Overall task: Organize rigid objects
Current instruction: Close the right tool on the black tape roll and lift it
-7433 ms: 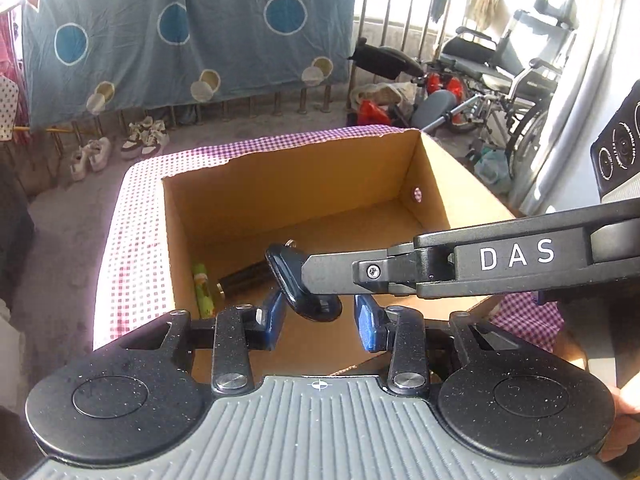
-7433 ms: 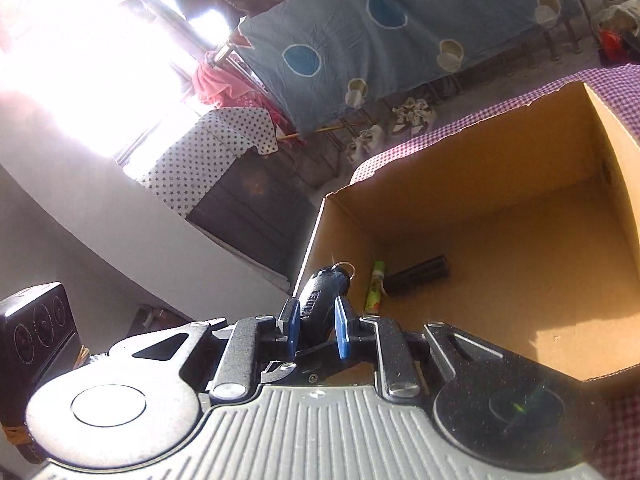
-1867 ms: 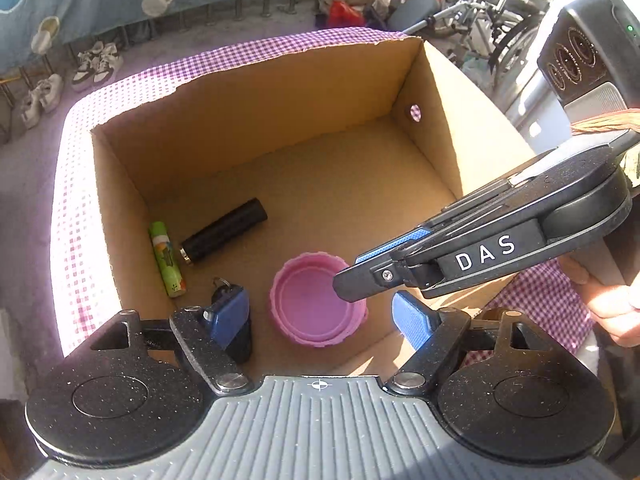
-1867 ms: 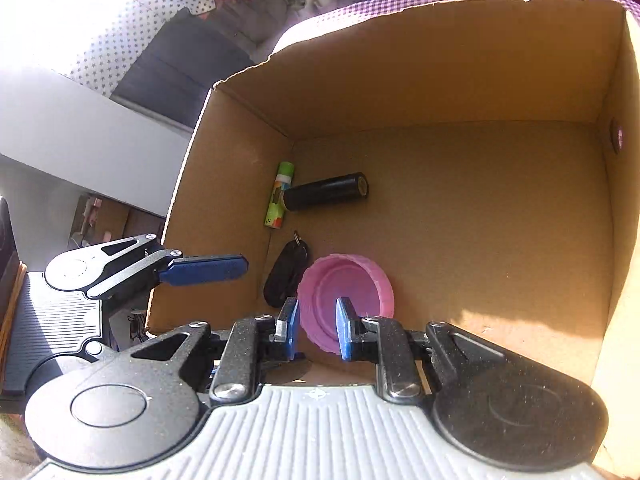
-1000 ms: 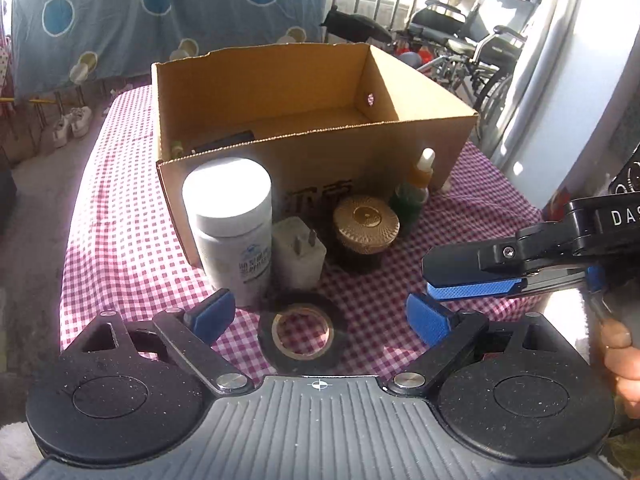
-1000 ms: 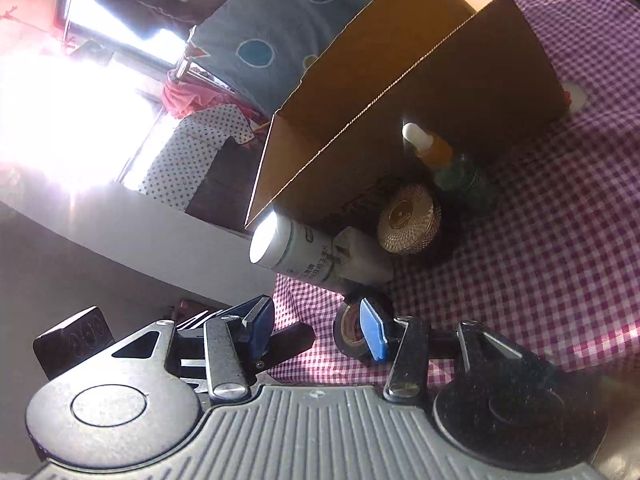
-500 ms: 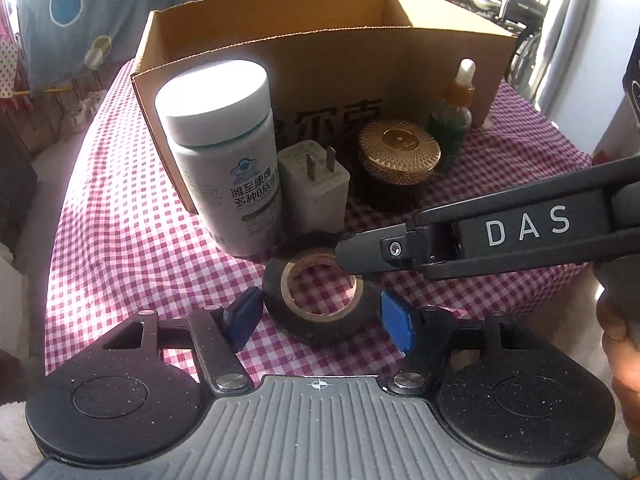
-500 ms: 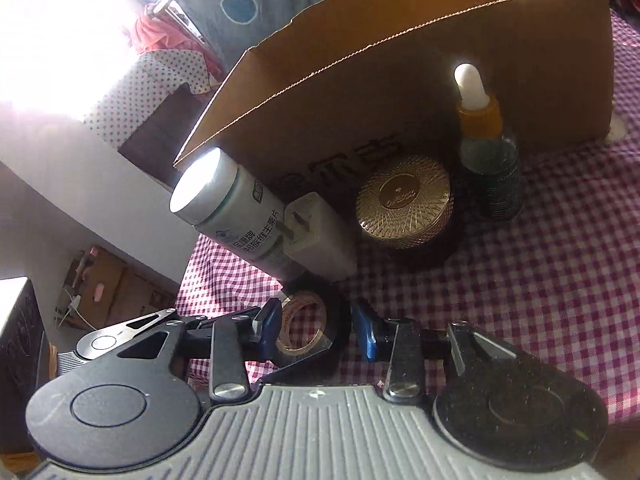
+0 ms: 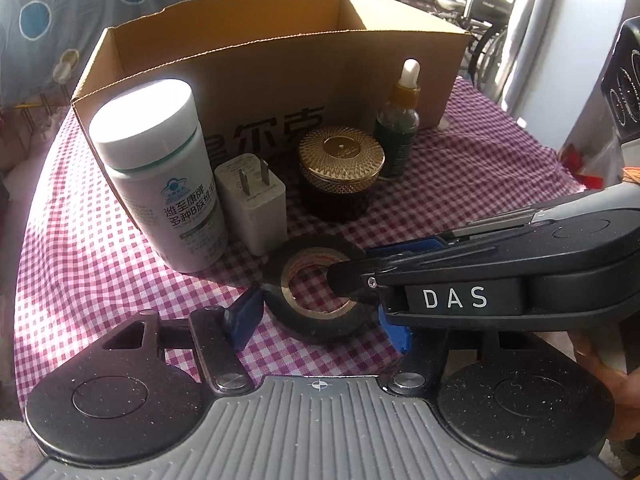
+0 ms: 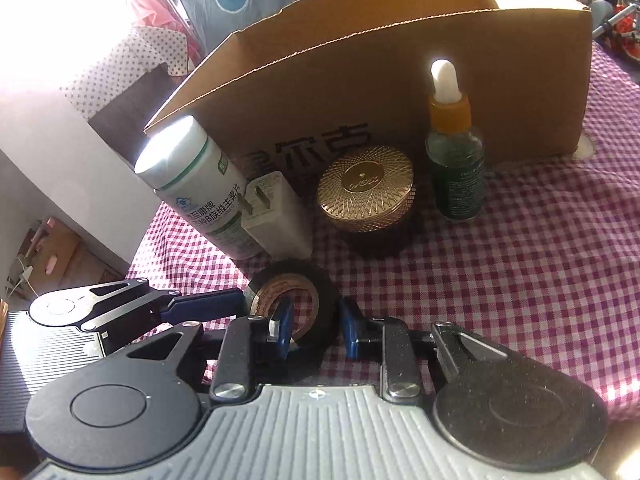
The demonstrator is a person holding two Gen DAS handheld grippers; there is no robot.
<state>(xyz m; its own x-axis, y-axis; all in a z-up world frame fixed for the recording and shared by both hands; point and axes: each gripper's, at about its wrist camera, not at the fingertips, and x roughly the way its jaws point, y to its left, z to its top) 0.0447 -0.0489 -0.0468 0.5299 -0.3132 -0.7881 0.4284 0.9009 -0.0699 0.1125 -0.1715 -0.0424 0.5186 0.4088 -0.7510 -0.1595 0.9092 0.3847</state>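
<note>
Where the black tape roll (image 9: 316, 288) lies flat on the checked tabletop (image 9: 460, 184), both tongs converge on it. Left tongs (image 9: 320, 318): fingers spread wide, one blue pad (image 9: 244, 314) just beside the roll's left edge, the other pad largely hidden under the right tool. Right tongs (image 10: 314, 326): parted, straddling the roll's near wall, with one finger (image 10: 282, 326) inside the core and the other just outside the rim; whether the pads press the wall cannot be told. In the left wrist view the right tool crosses over the roll's right half, its tip above the cardboard core.

Just behind the roll stand a white charger plug (image 9: 252, 200) and a white pill bottle (image 9: 160, 172), touching or nearly so, the plug close to the roll's far edge. Farther back right sits a gold-lidded jar (image 9: 340, 168), and beside that a green dropper bottle (image 9: 400, 128). All four line the front wall of an open cardboard box (image 9: 280, 64), which closes off the far side.

Bare checked cloth extends to the right of the roll and jar in the right wrist view (image 10: 520, 264), and to the left of the pill bottle toward the tabletop's curved edge.
</note>
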